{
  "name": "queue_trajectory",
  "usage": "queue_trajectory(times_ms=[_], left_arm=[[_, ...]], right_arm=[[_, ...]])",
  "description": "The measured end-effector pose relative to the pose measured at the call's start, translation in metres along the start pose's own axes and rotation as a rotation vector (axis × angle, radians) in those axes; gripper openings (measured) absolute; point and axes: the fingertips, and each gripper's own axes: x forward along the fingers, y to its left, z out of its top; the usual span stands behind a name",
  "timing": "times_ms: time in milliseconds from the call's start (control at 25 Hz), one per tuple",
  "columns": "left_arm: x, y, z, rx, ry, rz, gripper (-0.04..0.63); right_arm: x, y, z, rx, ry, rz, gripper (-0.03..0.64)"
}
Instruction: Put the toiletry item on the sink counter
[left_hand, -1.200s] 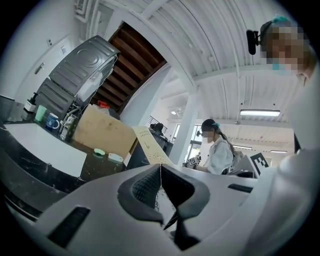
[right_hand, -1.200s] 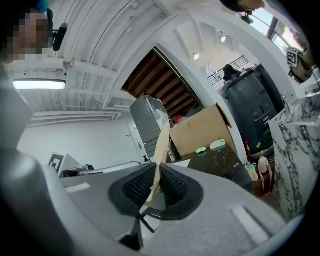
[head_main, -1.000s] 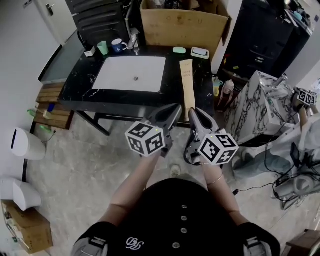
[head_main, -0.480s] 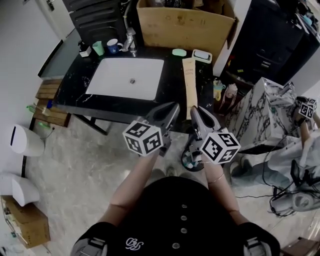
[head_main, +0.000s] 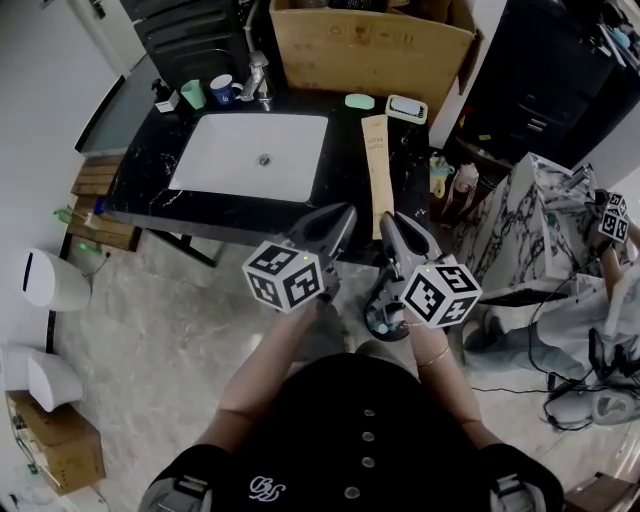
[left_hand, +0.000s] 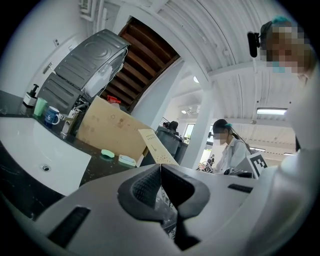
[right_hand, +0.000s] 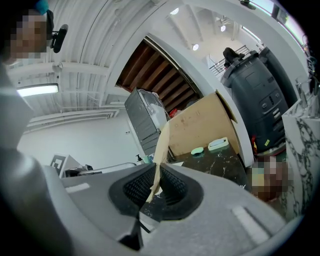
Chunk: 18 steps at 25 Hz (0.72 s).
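Note:
A long tan toiletry box (head_main: 376, 165) lies lengthwise on the black marble sink counter (head_main: 345, 185), to the right of the white basin (head_main: 250, 157). My right gripper (head_main: 386, 222) is at the box's near end, by the counter's front edge. In the right gripper view the box's (right_hand: 161, 145) thin edge sits pinched between the ribbed pads, so the right gripper (right_hand: 155, 182) is shut on it. My left gripper (head_main: 346, 214) hovers just to the left of the box. In its own view the left gripper (left_hand: 160, 175) is shut on nothing, with the box (left_hand: 156, 147) beyond its tips.
A big cardboard box (head_main: 370, 45) stands at the counter's back. A green soap (head_main: 358, 101) and a soap dish (head_main: 404, 107) lie before it. A blue mug (head_main: 224, 92), a green cup (head_main: 193, 94) and the faucet (head_main: 259, 78) sit behind the basin. A marble-patterned cabinet (head_main: 520, 220) stands at the right.
The head view has drifted slightly, so the counter sits a little further left. Both grippers stay at the box's near end, and the right one keeps its grip.

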Motion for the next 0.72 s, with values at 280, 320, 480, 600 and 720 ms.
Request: queue_trajectory(times_ms=[280, 320, 480, 600, 720], left_arm=[[0.012, 0.016, -0.002, -0.015, 0.020, -0.007, 0.011], [0.014, 0.019, -0.003, -0.018, 0.024, -0.009, 0.011], [0.025, 0.030, -0.003, -0.031, 0.041, -0.018, 0.011], [0.033, 0.042, -0.002, -0.042, 0.051, -0.020, 0.011], [0.039, 0.056, -0.004, -0.054, 0.070, -0.006, 0.011]], right_arm=[[0.015, -0.009, -0.008, 0.003, 0.028, -0.018, 0.024], [0.018, -0.011, -0.007, 0.003, 0.029, -0.023, 0.025], [0.029, -0.020, -0.005, -0.002, 0.042, -0.047, 0.024], [0.041, -0.028, -0.007, -0.018, 0.061, -0.065, 0.025], [0.055, -0.036, -0.014, -0.011, 0.086, -0.083, 0.024]])
